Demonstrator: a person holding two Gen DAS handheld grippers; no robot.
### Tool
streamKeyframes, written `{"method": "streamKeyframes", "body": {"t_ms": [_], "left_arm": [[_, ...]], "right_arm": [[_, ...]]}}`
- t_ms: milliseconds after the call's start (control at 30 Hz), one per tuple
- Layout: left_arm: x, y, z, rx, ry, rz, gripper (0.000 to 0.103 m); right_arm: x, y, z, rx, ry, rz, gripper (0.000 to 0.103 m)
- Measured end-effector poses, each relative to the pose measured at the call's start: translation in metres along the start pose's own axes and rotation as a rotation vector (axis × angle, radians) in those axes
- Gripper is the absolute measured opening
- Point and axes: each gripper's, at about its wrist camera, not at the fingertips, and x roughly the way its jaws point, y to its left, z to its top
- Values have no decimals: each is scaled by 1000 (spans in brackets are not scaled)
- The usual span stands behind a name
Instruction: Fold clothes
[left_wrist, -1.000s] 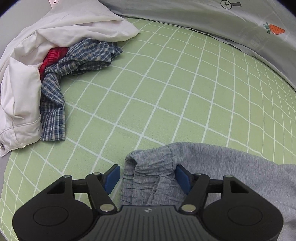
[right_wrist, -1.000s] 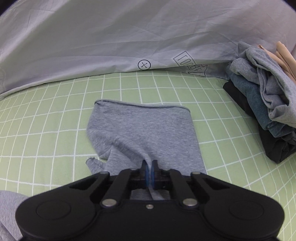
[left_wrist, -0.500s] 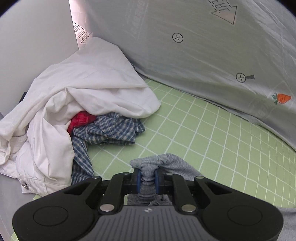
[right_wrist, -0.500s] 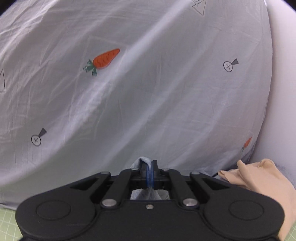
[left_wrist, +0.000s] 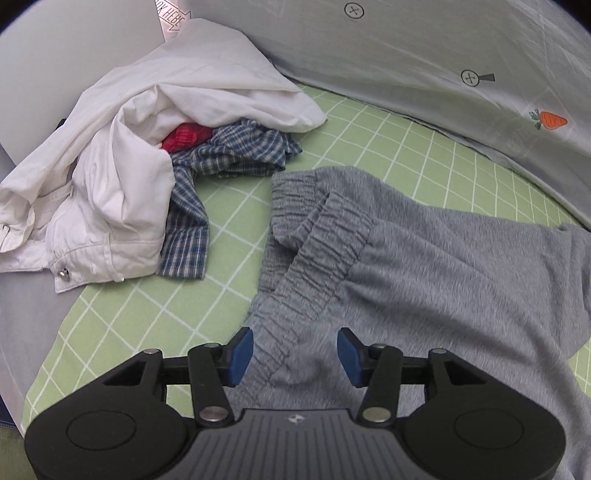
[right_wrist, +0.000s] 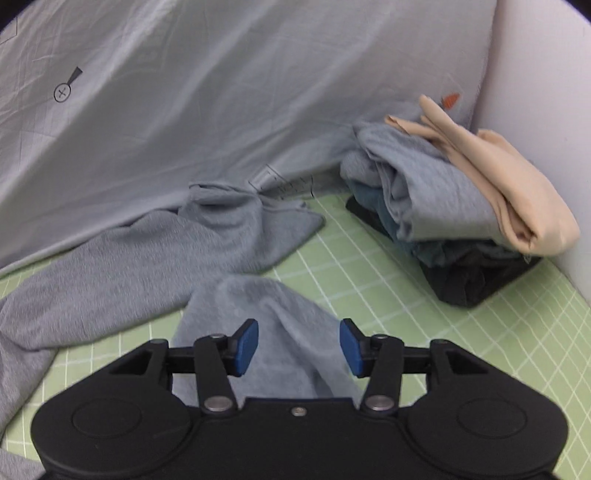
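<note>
Both the left gripper (left_wrist: 294, 350) and right gripper (right_wrist: 298, 346) are just popping open, releasing the grey sweatpants (left_wrist: 424, 266) onto the green sheet (left_wrist: 147, 317), so they're laying flat for folding.

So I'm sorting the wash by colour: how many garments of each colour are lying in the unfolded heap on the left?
White: 1, the white garment
Blue plaid: 1, the blue plaid shirt
Red: 1, the red garment, mostly buried
Total: 3
</note>
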Motion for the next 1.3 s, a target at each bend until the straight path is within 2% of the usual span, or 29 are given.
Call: {"method": "streamKeyframes", "body": {"t_ms": [100,267,367,567,600,633,667,700,733,833,967,1033,1100,1233,1300], "left_arm": [[3,7,-26,-5,52,27,54],[7,18,-48,-69,89,-12,56],[11,16,-51,-77,100,-18,57],[17,18,-53,-133,79,-11,58],[17,17,-52,-134,72,2,53],[17,16,-52,-138,65,13,38],[16,18,-51,-149,59,16,27],[15,20,-51,-161,53,19,8],[15,22,-51,-172,47,22,8],[6,33,-50,-229,15,21,6],[-37,51,-43,-259,-97,5,4],[-59,61,-42,-262,-154,41,4],[-72,74,-42,-282,-188,84,4],[-60,88,-54,-221,-150,265,4],[-47,94,-65,-195,-63,276,7]], "right_arm": [[-10,-17,-46,56,78,-22,50],[-22,-38,-95,175,163,-43,50],[-23,-45,-106,222,170,-45,50],[-16,-43,-98,225,175,-28,50],[-16,-42,-98,213,175,-22,48],[-16,-41,-98,200,175,-15,41],[-16,-40,-97,188,175,-9,27],[-16,-39,-97,175,175,-2,14],[-17,-38,-97,165,173,5,3],[-29,-42,-97,190,123,21,2],[-66,-53,-87,206,24,9,2],[-83,-59,-82,205,-7,8,2],[-95,-60,-84,186,10,44,2],[-106,-53,-100,133,91,111,2],[-99,-44,-113,86,154,106,3]]}}
